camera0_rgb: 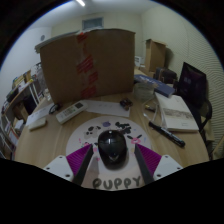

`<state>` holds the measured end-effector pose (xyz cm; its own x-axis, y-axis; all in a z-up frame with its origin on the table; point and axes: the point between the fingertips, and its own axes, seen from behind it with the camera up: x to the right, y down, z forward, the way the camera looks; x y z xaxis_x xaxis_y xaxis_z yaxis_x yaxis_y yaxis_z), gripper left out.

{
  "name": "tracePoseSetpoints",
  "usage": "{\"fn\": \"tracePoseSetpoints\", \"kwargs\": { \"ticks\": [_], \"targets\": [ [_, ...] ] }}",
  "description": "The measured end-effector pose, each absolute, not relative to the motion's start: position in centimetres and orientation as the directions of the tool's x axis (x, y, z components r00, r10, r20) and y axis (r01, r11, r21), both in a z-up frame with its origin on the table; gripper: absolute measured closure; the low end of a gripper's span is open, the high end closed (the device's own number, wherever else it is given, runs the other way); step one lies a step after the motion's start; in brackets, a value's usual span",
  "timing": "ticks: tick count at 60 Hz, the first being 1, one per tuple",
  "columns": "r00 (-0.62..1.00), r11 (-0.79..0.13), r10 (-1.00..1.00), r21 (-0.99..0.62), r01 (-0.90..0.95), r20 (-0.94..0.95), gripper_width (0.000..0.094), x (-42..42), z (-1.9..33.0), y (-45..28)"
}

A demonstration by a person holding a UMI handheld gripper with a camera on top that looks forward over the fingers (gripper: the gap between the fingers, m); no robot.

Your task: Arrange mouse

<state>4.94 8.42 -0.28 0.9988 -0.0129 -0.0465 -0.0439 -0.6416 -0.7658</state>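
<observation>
A black computer mouse [111, 147] rests on a round white mouse mat [86, 133] printed with paw marks and the word "PUPPY", on a wooden table [45, 140]. My gripper [112, 155] is low over the mat with one finger on each side of the mouse. The left pad [84, 160] and the right pad [141, 159] are purple. A narrow gap shows between each pad and the mouse, so the fingers are open and the mouse stands between them on the mat.
A large cardboard box [86, 62] stands at the back of the table. A white remote-like device [68, 112] lies beyond the mat to the left. A black pen [166, 134] and a book [176, 112] lie to the right. Shelves [18, 102] stand at the left.
</observation>
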Motion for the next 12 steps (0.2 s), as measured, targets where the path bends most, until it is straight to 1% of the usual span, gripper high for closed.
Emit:
{"fn": "tracePoseSetpoints", "kwargs": {
  "ticks": [4, 12],
  "targets": [
    [0.997, -0.627, -0.001, -0.777, -0.060, -0.076, 0.0100, 4.6, 1.7, 6.5],
    [0.995, -0.599, 0.002, -0.796, -0.081, -0.103, 0.0094, 4.6, 6.2, 0.6]
  ]
}}
